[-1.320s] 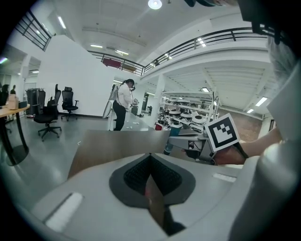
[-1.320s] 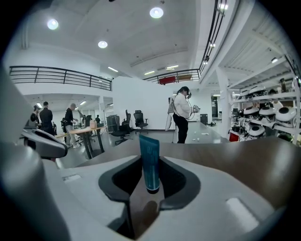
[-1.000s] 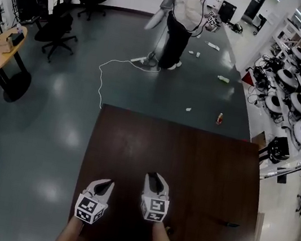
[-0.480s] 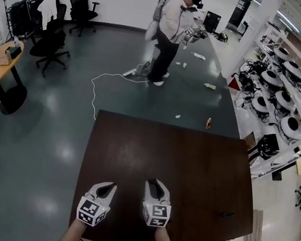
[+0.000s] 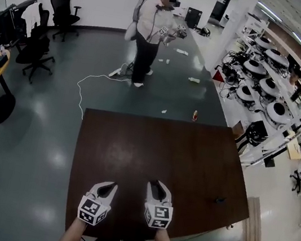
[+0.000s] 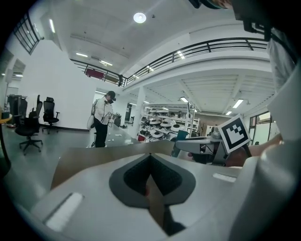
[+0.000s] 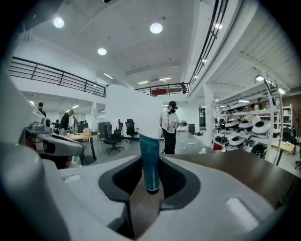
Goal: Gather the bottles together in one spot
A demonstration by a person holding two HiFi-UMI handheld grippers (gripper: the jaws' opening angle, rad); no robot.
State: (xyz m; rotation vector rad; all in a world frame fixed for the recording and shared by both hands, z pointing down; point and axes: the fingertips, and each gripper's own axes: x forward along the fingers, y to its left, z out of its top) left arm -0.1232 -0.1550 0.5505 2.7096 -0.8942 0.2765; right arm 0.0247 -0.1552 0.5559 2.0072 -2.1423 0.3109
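My right gripper (image 5: 158, 186) hovers over the near part of the brown table (image 5: 190, 158), shut on a teal tube (image 7: 150, 162) that stands upright between its jaws. Just left of it my left gripper (image 5: 107, 186) has its jaw tips together (image 6: 150, 155). A faint reddish spot shows in its cavity, and I cannot tell what it is. Far ahead on the long grey table (image 5: 182, 102) stand a red bottle (image 5: 195, 115) and a green bottle (image 5: 194, 80), with small white items near them.
A small dark object (image 5: 220, 201) lies near the brown table's right edge. A person (image 5: 151, 31) stands at the far end of the grey table holding grippers. A white cable (image 5: 87, 86) trails on the floor, with office chairs (image 5: 37, 46) at left and shelves (image 5: 271, 80) at right.
Both grippers have moved forward and risen slightly, and the tube has stayed in the right one. The far table and the person have slid left in the head view.
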